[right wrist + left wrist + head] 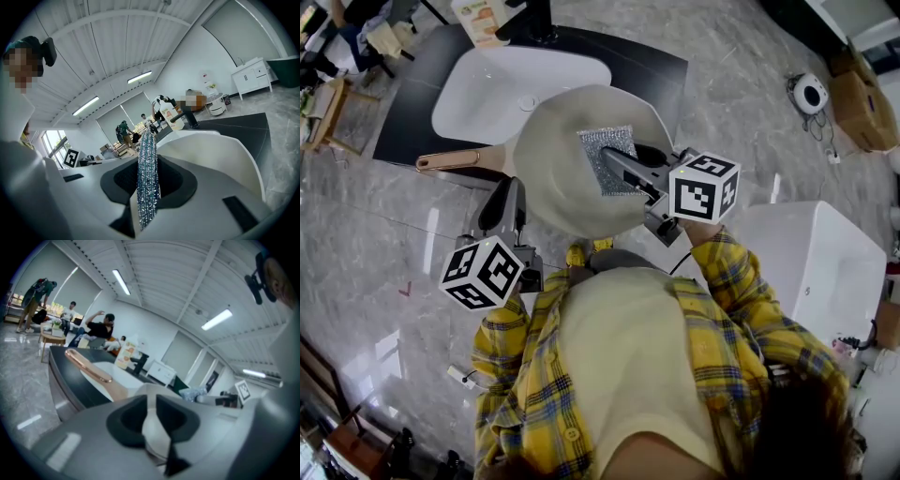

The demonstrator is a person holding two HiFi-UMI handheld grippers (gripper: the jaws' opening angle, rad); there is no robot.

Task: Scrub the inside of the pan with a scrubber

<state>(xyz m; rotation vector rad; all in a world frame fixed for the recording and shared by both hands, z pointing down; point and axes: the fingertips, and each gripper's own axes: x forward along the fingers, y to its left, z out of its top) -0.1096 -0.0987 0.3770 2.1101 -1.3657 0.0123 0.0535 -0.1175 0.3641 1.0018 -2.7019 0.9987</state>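
A cream pan [558, 164] with a copper handle [455, 159] hangs tilted over the near edge of a dark counter. At the pan's near-left rim my left gripper [511, 192] is shut on the pan. In the left gripper view that rim [154, 425] runs between the pads and the handle [89, 364] points away to the left. A silver mesh scrubber [602, 150] lies against the pan's inside, with my right gripper [614, 161] shut on it. The right gripper view has the scrubber [147, 178] edge-on between the jaws, with the pan's wall [211, 159] curving to the right.
Behind the pan a white sink [497, 84] is set in the dark counter [412, 103], with a black faucet [534, 23] at its far side. A white cabinet [820, 262] stands to my right. The floor is grey marble. Several people stand far off.
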